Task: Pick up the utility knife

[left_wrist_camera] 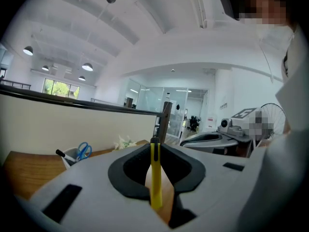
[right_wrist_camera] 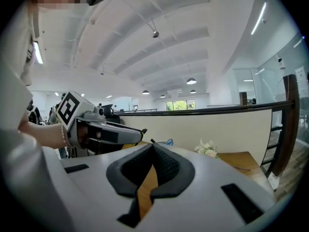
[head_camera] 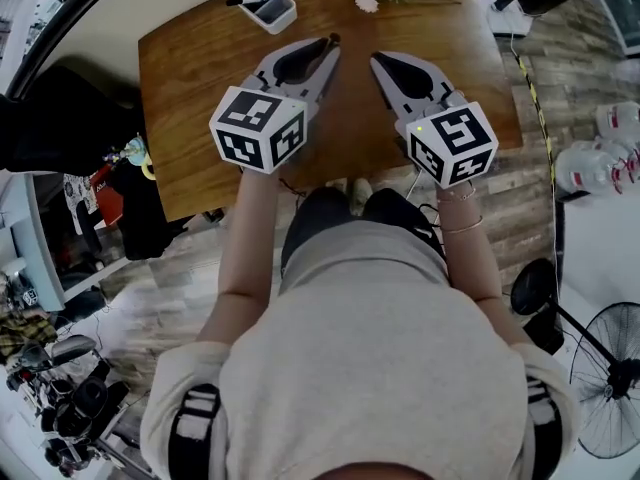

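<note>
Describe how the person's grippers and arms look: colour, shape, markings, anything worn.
The left gripper and right gripper are grey, beak-shaped, with black ribbed pads. Each carries a white cube with black square markers. Forearms are bare; thin bracelets circle the right wrist. Shirt is beige.

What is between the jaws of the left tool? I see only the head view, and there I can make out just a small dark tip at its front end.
Observer: A yellow knife. In the left gripper view the left tool is closed on it, and the thin yellow body runs along the gap between the pads.
Operator: Where does the dark tip belong?
Observer: It is the dark end of the knife, and it sits right at the tips of the jaws.
Operator: Does the right tool hold something too?
Observer: No. In the right gripper view the right tool has its jaws together at the tips, with nothing between them.
</note>
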`<action>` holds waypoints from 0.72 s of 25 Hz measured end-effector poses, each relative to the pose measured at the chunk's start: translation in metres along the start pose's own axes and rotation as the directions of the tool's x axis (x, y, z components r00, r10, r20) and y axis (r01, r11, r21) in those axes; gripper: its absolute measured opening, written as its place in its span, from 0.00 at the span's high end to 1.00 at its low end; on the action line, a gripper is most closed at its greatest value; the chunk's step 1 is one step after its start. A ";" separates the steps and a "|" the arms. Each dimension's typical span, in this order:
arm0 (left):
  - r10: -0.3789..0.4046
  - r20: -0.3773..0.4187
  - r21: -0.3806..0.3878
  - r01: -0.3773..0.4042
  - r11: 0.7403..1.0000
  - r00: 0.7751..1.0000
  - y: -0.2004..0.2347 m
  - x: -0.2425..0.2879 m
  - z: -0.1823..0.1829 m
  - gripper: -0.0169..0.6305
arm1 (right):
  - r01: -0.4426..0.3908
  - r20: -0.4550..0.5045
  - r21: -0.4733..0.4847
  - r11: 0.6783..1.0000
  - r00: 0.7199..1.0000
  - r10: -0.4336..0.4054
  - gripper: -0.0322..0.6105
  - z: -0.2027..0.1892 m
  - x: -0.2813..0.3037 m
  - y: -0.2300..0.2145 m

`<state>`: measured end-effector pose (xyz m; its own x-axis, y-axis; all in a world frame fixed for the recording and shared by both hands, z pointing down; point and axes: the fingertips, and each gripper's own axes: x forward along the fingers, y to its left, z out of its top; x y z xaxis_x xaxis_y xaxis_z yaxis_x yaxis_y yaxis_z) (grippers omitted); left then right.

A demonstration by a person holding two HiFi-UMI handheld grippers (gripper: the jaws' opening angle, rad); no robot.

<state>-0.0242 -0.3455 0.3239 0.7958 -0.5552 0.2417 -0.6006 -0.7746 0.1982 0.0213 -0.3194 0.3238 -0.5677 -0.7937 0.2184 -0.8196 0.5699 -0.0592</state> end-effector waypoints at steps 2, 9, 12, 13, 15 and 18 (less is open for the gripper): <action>0.007 0.018 0.006 -0.008 1.000 1.000 0.001 -0.004 0.006 0.85 | -0.023 0.013 -0.016 1.000 1.000 0.024 0.94 0.009 0.003 0.006; 0.067 0.072 0.055 -0.071 0.996 0.995 0.005 -0.018 0.020 0.85 | -0.077 0.057 -0.032 0.996 0.995 0.079 0.94 0.033 0.013 0.018; 0.071 0.099 0.047 -0.076 0.996 0.993 0.004 -0.024 0.024 0.85 | -0.101 0.074 -0.023 0.995 0.992 0.102 0.94 0.038 0.017 0.025; 0.072 0.108 0.038 -0.076 0.996 0.992 0.003 -0.026 0.025 0.85 | -0.109 0.075 -0.022 0.994 0.991 0.111 0.93 0.039 0.018 0.028; 0.076 0.129 0.011 -0.078 0.997 0.989 0.003 -0.030 0.025 0.85 | -0.125 0.076 -0.021 0.992 0.989 0.126 0.93 0.039 0.019 0.033; 0.091 0.176 -0.049 -0.084 0.995 0.980 0.005 -0.038 0.025 0.85 | -0.141 0.080 -0.016 0.990 0.987 0.142 0.93 0.037 0.020 0.039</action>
<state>-0.0556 -0.3354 0.2917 0.7390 -0.6680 0.0877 -0.6681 -0.7097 0.2235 -0.0247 -0.3211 0.2896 -0.6827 -0.7192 0.1293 -0.7299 0.6795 -0.0739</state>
